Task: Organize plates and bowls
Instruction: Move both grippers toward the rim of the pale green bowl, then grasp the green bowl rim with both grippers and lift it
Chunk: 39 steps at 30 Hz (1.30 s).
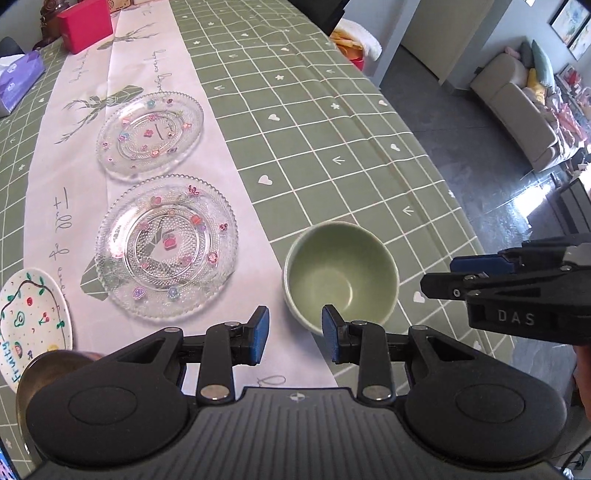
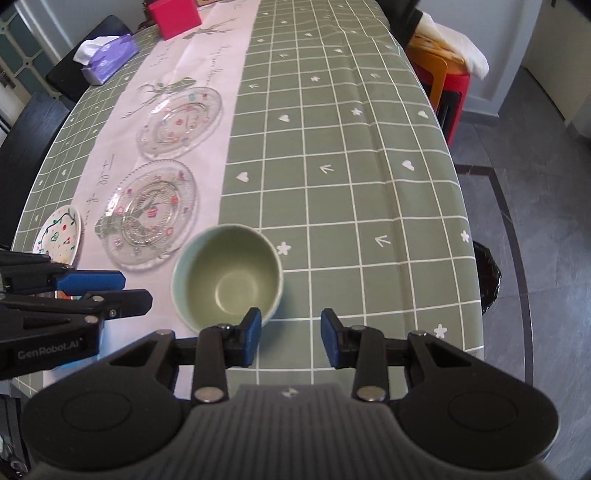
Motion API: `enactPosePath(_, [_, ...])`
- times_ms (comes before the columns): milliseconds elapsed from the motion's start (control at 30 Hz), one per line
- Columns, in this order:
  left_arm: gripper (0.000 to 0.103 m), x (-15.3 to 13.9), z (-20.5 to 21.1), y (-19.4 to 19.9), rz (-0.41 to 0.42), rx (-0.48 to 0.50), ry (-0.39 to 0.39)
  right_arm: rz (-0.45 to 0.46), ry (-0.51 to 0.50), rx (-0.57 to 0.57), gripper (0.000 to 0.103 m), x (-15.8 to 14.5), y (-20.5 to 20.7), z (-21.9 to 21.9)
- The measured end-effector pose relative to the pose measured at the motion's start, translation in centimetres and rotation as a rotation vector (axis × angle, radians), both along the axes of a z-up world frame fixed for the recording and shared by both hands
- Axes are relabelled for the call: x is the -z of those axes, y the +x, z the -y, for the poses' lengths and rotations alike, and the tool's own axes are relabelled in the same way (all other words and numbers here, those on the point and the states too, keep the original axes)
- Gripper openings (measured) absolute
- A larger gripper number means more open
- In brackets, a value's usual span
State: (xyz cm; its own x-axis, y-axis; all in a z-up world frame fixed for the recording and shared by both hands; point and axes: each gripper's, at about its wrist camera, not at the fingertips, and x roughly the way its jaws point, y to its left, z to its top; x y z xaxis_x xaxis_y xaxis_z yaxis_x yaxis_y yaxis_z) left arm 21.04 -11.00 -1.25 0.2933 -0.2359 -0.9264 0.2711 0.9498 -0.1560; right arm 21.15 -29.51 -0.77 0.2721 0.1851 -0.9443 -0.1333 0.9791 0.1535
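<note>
Table [image 2: 369, 166] has a green grid cloth with a white runner [image 2: 236, 74] down the middle; all the dishes sit at the near end. Count: two clear glass plates, far one [image 1: 149, 134] and near one [image 1: 166, 245], both on the runner and just apart; one white painted plate [image 1: 31, 317] at the left, near the edge; one green bowl [image 1: 340, 271] upright and empty, straddling the runner's right edge; one brownish metal dish [image 1: 48, 365] partly hidden under the left gripper, can't tell what it is. Off-task: one red box [image 2: 175, 16], one purple tissue box [image 2: 109, 57]. Left gripper [image 1: 295, 332] jaws spread, holding nothing, right pad over the bowl's near rim. Right gripper [image 2: 290, 338] also spread and empty, left pad at the bowl's near-right rim. Risks, my read: both grippers crowd the same bowl, so they could collide or one could knock it sideways. A one-sided rim pinch may let the smooth bowl tilt or slip. Glass plates lie flat, so getting a finger under the rim is hard and could scrape or drag the runner.
</note>
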Motion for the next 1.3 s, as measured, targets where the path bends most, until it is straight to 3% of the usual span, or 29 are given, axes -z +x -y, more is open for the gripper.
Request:
enactPosePath(267, [0.033, 2.1, 1.2, 1.7, 0.0, -0.009, 0.062, -0.06, 0.042, -0.018, 0.029, 2.1, 2.0, -1.0])
enactPosePath(367, [0.031, 3.0, 1.3, 2.5, -0.026, -0.009, 0.066, -0.08, 0.038, -0.035, 0.023, 3.0, 2.7, -1.8])
enactPosePath(767, [0.022, 5.7, 1.8, 4.8, -0.102, 0.014, 0.067, -0.153, 0.023, -0.056, 0.016, 5.9, 4.8, -2.8])
enactPosePath(1067, [0.014, 6.4, 2.4, 5.2, -0.128, 0.036, 0.06, -0.17, 0.025, -0.052, 0.006, 6.7, 5.4, -2.4])
enactPosePath(1300, [0.011, 6.2, 2.5, 5.0, -0.128, 0.036, 0.067, -0.165, 0.019, -0.043, 0.006, 6.6, 5.2, -2.5])
